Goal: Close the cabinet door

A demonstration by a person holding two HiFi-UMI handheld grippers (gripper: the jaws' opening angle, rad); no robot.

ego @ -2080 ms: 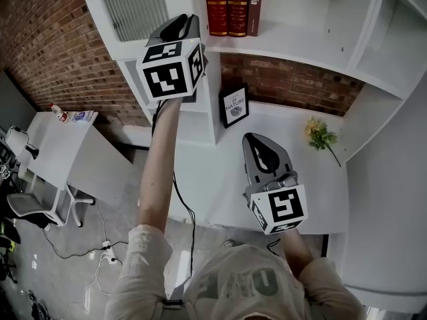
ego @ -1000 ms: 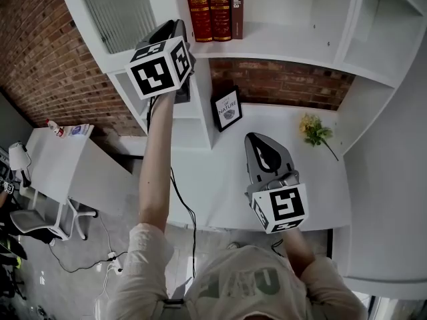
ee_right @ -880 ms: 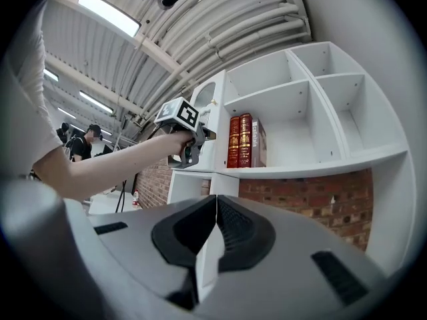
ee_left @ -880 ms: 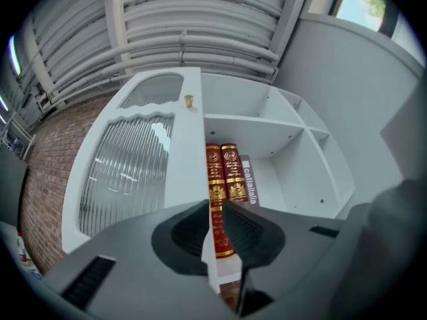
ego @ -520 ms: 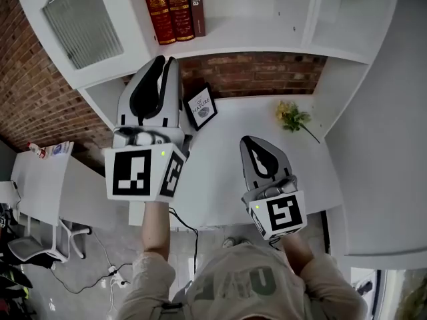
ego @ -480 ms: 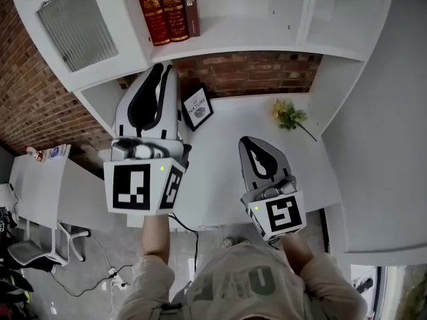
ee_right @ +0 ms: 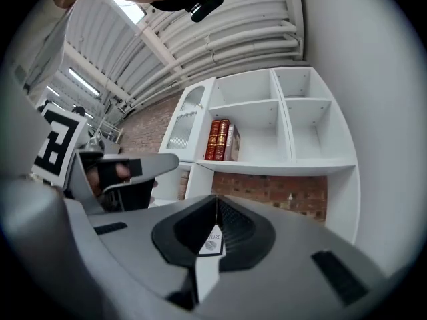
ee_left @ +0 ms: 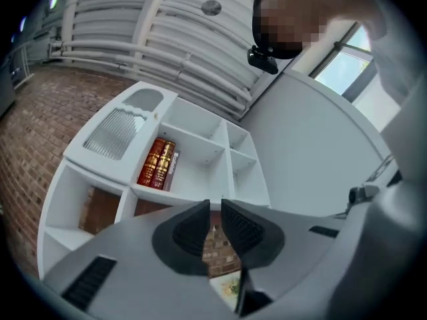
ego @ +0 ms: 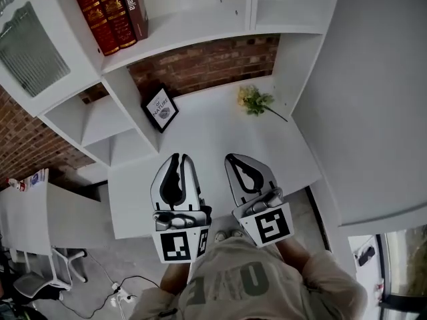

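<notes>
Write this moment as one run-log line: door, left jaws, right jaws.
door: closed | left gripper: jaws slightly apart, empty | right gripper: jaws together, empty | both over desk edge

White lettering that looks like "calialia" runs along the spine of the dark brown book (ego: pixel 133 7) on the shelf (ego: pixel 190 35) at the upper left of the head view. Low in the centre of the right gripper view, the framed card (ee_right: pixel 211 240) shows the letters "TURE". Its other print is too small to read.

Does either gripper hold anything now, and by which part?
Nothing is held. The left gripper has a narrow empty gap between its jaws; the right gripper is shut on nothing.
</notes>
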